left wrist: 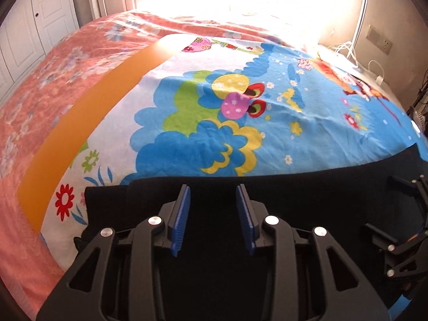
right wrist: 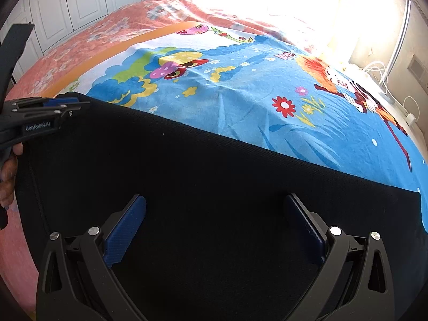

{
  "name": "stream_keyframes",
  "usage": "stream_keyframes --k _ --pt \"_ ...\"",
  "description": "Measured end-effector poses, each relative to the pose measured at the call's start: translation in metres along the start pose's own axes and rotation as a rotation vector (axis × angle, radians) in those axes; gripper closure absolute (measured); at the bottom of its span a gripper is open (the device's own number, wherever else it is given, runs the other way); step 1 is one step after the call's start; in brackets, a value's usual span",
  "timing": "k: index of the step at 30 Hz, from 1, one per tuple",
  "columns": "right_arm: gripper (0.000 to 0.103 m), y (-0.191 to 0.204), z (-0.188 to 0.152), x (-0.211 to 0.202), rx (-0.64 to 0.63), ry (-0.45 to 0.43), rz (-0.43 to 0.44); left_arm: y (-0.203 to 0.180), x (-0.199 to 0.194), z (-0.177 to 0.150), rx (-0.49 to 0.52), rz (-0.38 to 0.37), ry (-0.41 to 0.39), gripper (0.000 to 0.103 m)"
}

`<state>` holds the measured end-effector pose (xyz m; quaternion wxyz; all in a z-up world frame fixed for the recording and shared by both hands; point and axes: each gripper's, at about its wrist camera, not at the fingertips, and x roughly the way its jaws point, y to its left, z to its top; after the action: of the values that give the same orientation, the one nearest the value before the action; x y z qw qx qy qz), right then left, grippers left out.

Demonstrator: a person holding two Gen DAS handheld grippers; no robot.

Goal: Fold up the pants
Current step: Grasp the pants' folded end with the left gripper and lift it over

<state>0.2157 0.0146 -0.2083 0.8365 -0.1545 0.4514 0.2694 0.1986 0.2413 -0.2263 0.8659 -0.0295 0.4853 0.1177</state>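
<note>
Black pants (left wrist: 294,192) lie flat across the near part of the bed, on a cartoon-print blanket (left wrist: 240,112). They also fill the lower half of the right wrist view (right wrist: 214,174). My left gripper (left wrist: 213,190) hovers over the pants near their left end, fingers partly apart with nothing between them. My right gripper (right wrist: 215,200) is wide open over the middle of the pants, empty. The left gripper also shows at the left edge of the right wrist view (right wrist: 53,107), over the pants' far left corner.
A salmon floral bedspread (left wrist: 53,80) lies under the blanket, with an orange band (left wrist: 80,123) along the blanket's left side. White wardrobe doors (right wrist: 80,0) stand at the far left. Cables and a wall socket (left wrist: 374,64) sit at the far right. Bright window glare is at the back.
</note>
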Motion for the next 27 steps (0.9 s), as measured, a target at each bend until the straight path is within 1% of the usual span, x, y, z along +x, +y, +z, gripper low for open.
stream_keyframes --k 1,2,3,4,5,6,7,8,9,11,12,13,14,15,16,19,20,21,22,23,24,25,26,27 --pt "0.004 0.0 0.0 0.0 0.0 0.0 -0.001 0.002 0.005 -0.007 -0.006 0.012 -0.005 0.063" --pt "0.004 0.0 0.0 0.0 0.0 0.0 0.0 0.007 0.003 -0.012 -0.035 -0.014 -0.033 0.063" --pt "0.004 0.0 0.0 0.0 0.001 -0.001 0.003 0.011 -0.003 -0.016 -0.066 0.006 -0.045 0.063" --pt "0.004 0.0 0.0 0.0 0.003 -0.001 0.006 0.014 -0.017 -0.021 -0.093 0.04 -0.081 0.065" --pt "0.004 0.0 0.0 0.0 0.003 -0.002 0.006 0.014 -0.036 -0.028 -0.12 0.032 -0.149 0.061" --pt "0.004 0.0 0.0 0.0 0.0 -0.001 0.002 0.014 -0.052 -0.035 -0.147 0.013 -0.206 0.044" --pt "0.004 0.0 -0.001 0.0 -0.001 -0.002 -0.001 0.013 -0.064 -0.044 -0.162 -0.003 -0.231 0.036" --pt "0.004 0.0 -0.001 0.0 -0.001 -0.003 -0.002 0.009 -0.071 -0.053 -0.162 -0.013 -0.233 0.036" --pt "0.004 0.0 -0.001 -0.001 0.0 -0.005 -0.001 0.004 -0.075 -0.063 -0.15 -0.006 -0.234 0.036" --pt "0.004 -0.001 -0.001 -0.001 0.0 -0.004 0.002 -0.007 -0.075 -0.082 -0.108 0.044 -0.224 0.036" --pt "0.004 -0.001 -0.001 -0.001 -0.001 -0.004 0.001 -0.011 -0.069 -0.09 -0.079 0.108 -0.2 0.036" --pt "0.004 0.0 0.0 -0.002 -0.004 -0.004 -0.004 -0.013 -0.059 -0.1 -0.059 0.194 -0.168 0.036" --pt "0.005 0.002 0.0 -0.004 -0.012 -0.007 -0.015 -0.012 -0.053 -0.106 -0.047 0.239 -0.165 0.036" --pt "0.005 0.006 -0.001 -0.009 -0.026 -0.022 -0.022 -0.013 -0.053 -0.112 -0.043 0.245 -0.193 0.035" --pt "0.005 0.01 -0.002 -0.019 -0.036 -0.057 -0.008 -0.012 -0.056 -0.117 -0.047 0.247 -0.213 0.035" --pt "0.005 0.032 -0.011 -0.053 -0.051 -0.157 0.091 -0.007 -0.059 -0.121 -0.084 0.231 -0.24 0.035" --pt "0.005 0.042 -0.015 -0.062 -0.079 -0.181 0.106 -0.005 -0.06 -0.122 -0.103 0.22 -0.249 0.035" --pt "0.005 0.051 -0.021 -0.066 -0.11 -0.186 0.099 -0.002 -0.063 -0.122 -0.125 0.207 -0.258 0.035" --pt "0.005 0.06 -0.026 -0.064 -0.144 -0.165 0.086 0.002 -0.068 -0.124 -0.159 0.189 -0.271 0.035" --pt "0.005 0.068 -0.03 -0.059 -0.176 -0.131 0.081 0.008 -0.078 -0.127 -0.216 0.159 -0.294 0.035" --pt "0.005 0.072 -0.035 -0.053 -0.198 -0.096 0.077 0.018 -0.09 -0.129 -0.296 0.12 -0.326 0.033" --pt "0.006 0.073 -0.039 -0.044 -0.204 -0.056 0.069 0.031 -0.102 -0.135 -0.394 0.084 -0.358 0.024" --pt "0.006 0.071 -0.042 -0.037 -0.187 -0.024 0.083 0.049 -0.113 -0.144 -0.505 0.037 -0.39 0.023" --pt "0.006 0.065 -0.044 -0.035 -0.139 -0.024 0.116 0.069 -0.12 -0.154 -0.624 -0.029 -0.408 0.023"
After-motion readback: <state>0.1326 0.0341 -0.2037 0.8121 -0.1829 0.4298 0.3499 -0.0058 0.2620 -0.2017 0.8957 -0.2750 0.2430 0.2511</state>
